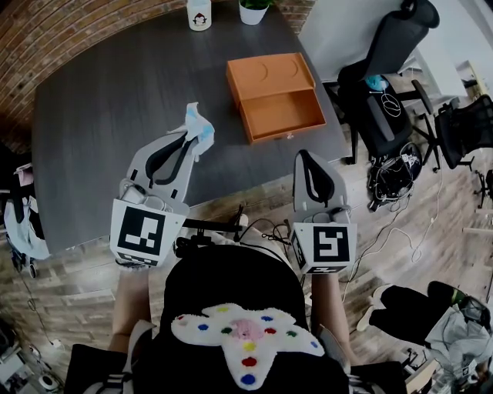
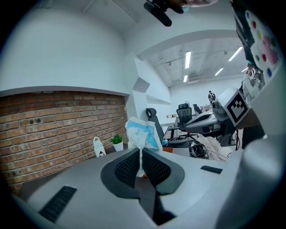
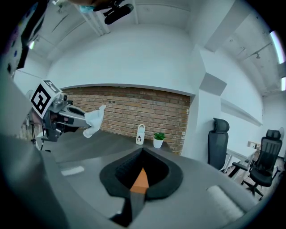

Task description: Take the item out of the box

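- The left gripper (image 1: 192,141) is held over the near part of the dark grey table (image 1: 108,92), left of centre, pointing towards the far side.
- Its jaws are nearly together and pinch the lower end of a crumpled white and blue packet (image 1: 196,123).
- In the left gripper view the two ribbed black pads press on the packet (image 2: 140,134) from both sides. Most of the packet stands up above the tips of the left gripper (image 2: 140,153).
- The packet is up off the table, well apart from the box and to its near left.
- The right gripper (image 1: 303,155) is at the near right edge of the table, just on the near side of the box, and it also points away from the person.
- In the right gripper view the jaws of the right gripper (image 3: 143,151) meet at the tips with nothing between the pads. Only a sliver of the orange box (image 3: 141,179) shows through the gap behind them.
- That view also shows the left gripper (image 3: 82,120) off to the left, with the packet (image 3: 94,120) at its tip.
- The orange box (image 1: 273,96) lies open on the right half of the table, with its tray pulled towards the near side.
- A small white bottle (image 1: 199,14) and a potted plant (image 1: 253,9) stand side by side at the far edge of the table.
- A black office chair (image 1: 393,69) stands on the floor to the right of the table.
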